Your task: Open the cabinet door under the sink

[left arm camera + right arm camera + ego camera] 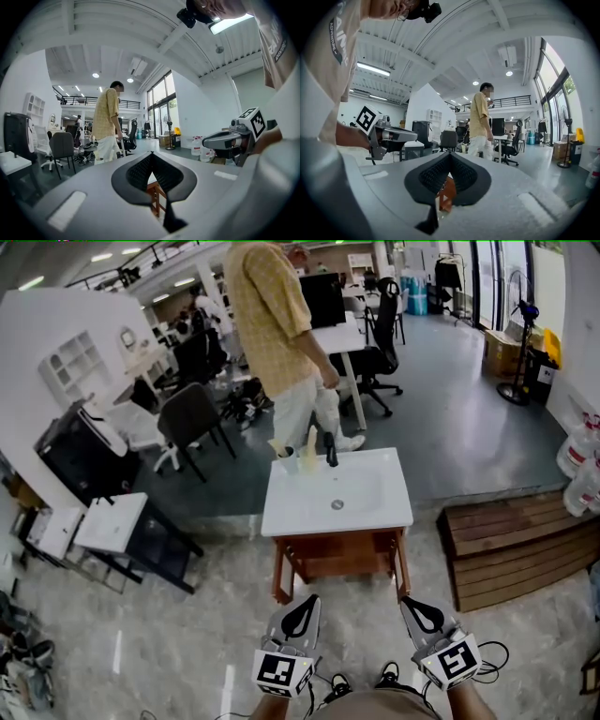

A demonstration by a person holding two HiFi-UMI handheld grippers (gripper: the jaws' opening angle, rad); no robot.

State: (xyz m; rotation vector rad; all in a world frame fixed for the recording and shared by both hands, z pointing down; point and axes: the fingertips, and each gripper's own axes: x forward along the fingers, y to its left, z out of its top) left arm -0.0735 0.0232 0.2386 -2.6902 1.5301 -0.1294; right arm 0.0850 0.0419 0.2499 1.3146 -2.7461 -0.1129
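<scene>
Sink (337, 491) sits white on top of a brown wooden cabinet (337, 557), out in the middle of the floor, right in front of the one holding the tools. The door is under there, but from up here I cannot tell which side it opens from. Left gripper (306, 606) and right gripper (415, 607) are side by side, low and close to the holder's body. Both point flat at the cabinet and do not touch it. Both have their jaws pressed together with nothing in them (only a bit of brown wood peeks through past them). I think they are held like this because the reach has not begun, and lined up so either one can go for the door. Another person (281, 334) stands behind the sink, out of the way.
</scene>
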